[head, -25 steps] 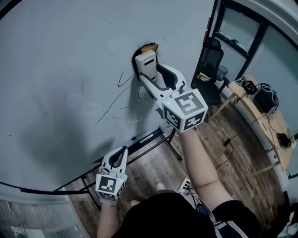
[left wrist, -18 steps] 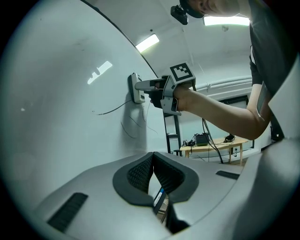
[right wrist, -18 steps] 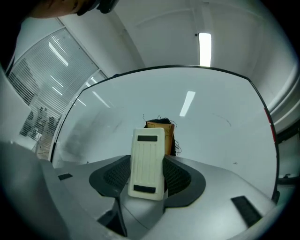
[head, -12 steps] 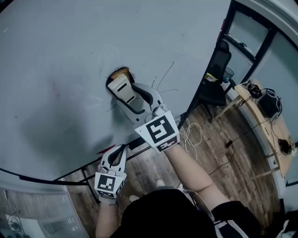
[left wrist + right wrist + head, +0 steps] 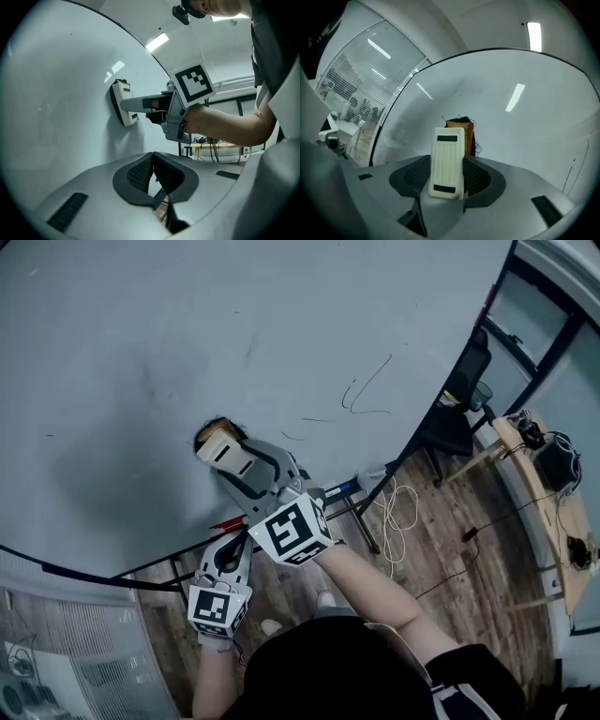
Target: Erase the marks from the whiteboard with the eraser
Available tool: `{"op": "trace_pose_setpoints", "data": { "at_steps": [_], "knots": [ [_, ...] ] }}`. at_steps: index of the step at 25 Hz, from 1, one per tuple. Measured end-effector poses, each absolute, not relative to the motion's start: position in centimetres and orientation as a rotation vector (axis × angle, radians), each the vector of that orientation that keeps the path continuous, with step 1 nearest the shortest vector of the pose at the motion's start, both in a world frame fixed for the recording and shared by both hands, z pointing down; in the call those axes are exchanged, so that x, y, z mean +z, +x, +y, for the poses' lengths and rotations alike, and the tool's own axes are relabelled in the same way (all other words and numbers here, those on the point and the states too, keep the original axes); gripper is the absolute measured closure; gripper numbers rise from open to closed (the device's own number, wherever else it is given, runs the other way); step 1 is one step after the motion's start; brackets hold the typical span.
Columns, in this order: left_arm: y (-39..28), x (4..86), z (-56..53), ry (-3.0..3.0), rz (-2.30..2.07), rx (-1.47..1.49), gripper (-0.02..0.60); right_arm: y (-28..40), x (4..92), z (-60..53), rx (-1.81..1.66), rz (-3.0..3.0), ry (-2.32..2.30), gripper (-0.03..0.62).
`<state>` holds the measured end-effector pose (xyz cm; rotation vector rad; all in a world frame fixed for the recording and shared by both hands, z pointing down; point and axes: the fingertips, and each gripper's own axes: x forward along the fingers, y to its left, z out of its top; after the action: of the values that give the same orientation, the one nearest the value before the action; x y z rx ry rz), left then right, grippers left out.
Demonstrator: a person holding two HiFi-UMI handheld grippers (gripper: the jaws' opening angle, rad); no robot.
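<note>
The whiteboard (image 5: 187, 324) fills the upper left of the head view. A white-backed eraser (image 5: 217, 444) with a brown and black pad lies pressed flat on it, low on the board. My right gripper (image 5: 230, 454) is shut on the eraser (image 5: 448, 161), one jaw on each side. Thin black marks (image 5: 366, 390) remain up and to the right of it, with two short strokes (image 5: 319, 420) nearer. My left gripper (image 5: 230, 563) hangs below the board's lower edge, shut and empty (image 5: 152, 171). The left gripper view shows the eraser (image 5: 121, 102) against the board.
A marker tray (image 5: 337, 491) with pens runs under the board on its stand. White cables (image 5: 398, 507) lie on the wooden floor. A black chair (image 5: 467, 381) and a wooden desk (image 5: 539, 474) stand at the right. Window blinds (image 5: 112, 681) are at the lower left.
The right gripper has swept the eraser down and to the left across the board, away from the curled marks. The left gripper has stayed low and shut.
</note>
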<state>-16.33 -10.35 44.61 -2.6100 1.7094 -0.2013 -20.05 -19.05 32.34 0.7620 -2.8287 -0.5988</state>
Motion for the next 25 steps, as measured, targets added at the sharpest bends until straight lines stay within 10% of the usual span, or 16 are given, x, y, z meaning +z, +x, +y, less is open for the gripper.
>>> {"op": "trace_pose_setpoints", "data": {
  "at_steps": [25],
  "knots": [
    [-12.1, 46.9, -13.4, -2.711, 1.616, -0.255, 0.563, -10.9, 35.4, -25.1, -0.266, -2.939, 0.899, 0.352]
  ]
}}
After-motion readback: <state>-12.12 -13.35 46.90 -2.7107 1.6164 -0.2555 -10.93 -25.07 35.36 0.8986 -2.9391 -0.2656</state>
